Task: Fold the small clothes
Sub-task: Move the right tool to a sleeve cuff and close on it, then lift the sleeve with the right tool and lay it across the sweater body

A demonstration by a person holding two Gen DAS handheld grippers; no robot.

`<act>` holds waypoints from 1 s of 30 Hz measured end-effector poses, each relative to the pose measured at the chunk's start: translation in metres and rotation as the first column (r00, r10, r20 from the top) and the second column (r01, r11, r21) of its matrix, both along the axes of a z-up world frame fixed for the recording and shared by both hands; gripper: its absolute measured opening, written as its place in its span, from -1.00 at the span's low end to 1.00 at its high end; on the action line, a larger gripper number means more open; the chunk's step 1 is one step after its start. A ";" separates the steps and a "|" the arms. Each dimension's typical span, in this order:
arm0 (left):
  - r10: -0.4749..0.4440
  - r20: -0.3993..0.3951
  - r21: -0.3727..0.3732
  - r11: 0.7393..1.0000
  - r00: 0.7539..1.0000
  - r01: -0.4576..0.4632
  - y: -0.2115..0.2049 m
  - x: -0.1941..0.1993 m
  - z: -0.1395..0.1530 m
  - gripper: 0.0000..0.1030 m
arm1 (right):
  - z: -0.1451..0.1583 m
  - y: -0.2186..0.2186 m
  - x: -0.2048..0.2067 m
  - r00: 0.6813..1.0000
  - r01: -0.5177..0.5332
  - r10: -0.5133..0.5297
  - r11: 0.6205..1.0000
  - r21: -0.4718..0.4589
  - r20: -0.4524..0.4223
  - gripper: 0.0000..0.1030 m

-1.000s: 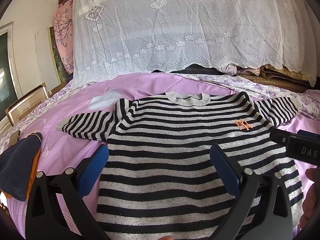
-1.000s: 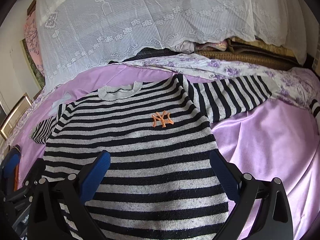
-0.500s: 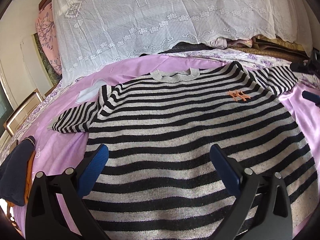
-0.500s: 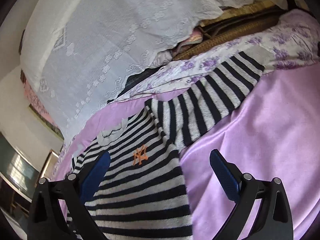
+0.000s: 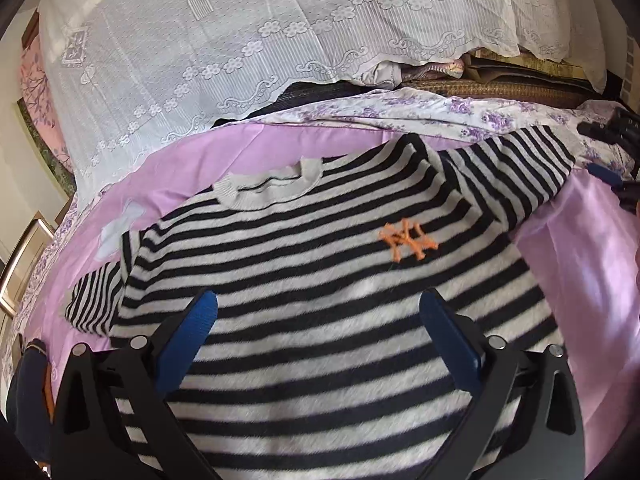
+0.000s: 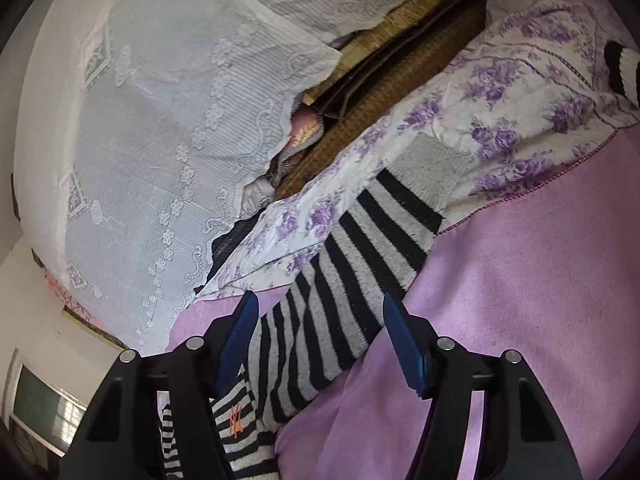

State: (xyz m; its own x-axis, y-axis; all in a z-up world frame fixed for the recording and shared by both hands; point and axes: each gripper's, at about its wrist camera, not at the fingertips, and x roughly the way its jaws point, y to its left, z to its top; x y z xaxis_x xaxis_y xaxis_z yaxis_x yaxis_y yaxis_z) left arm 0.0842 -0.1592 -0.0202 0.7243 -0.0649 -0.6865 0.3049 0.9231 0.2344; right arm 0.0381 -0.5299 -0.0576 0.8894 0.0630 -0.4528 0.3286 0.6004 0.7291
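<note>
A black-and-grey striped sweater (image 5: 320, 280) with an orange logo (image 5: 408, 240) lies flat, front up, on a pink bed sheet (image 5: 592, 264). My left gripper (image 5: 316, 320) is open and empty, hovering over the sweater's body. My right gripper (image 6: 316, 328) is open and empty, its fingers either side of the sweater's right sleeve (image 6: 352, 280), which stretches toward its grey cuff (image 6: 432, 168). The right gripper also shows at the right edge of the left wrist view (image 5: 612, 160).
A white lace cloth (image 5: 260, 40) covers piled bedding behind the sweater. A purple floral sheet (image 6: 500, 100) lies under the sleeve cuff. Dark folded clothing (image 5: 24, 400) sits at the left. Another striped item (image 6: 620, 68) lies at far right.
My left gripper moved forward and right over the sweater's chest. My right gripper swung right and down onto the right sleeve, now straddling it, with its fingers a bit narrower.
</note>
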 end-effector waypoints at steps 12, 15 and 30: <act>0.033 -0.200 -0.101 0.993 0.979 -0.054 -0.051 0.077 -0.071 0.92 | -0.039 -0.054 0.041 0.992 0.102 -0.102 0.995 0.000 -0.073 0.15; 0.030 -0.231 -0.125 0.990 0.972 -0.061 -0.049 0.082 -0.077 0.92 | -0.046 -0.059 0.051 0.991 0.112 -0.112 0.994 -0.001 -0.079 -0.16; 0.089 -0.277 -0.129 0.983 0.957 -0.129 -0.048 0.104 -0.073 0.92 | -0.060 -0.068 0.018 0.977 0.174 -0.170 0.984 0.024 -0.132 -0.90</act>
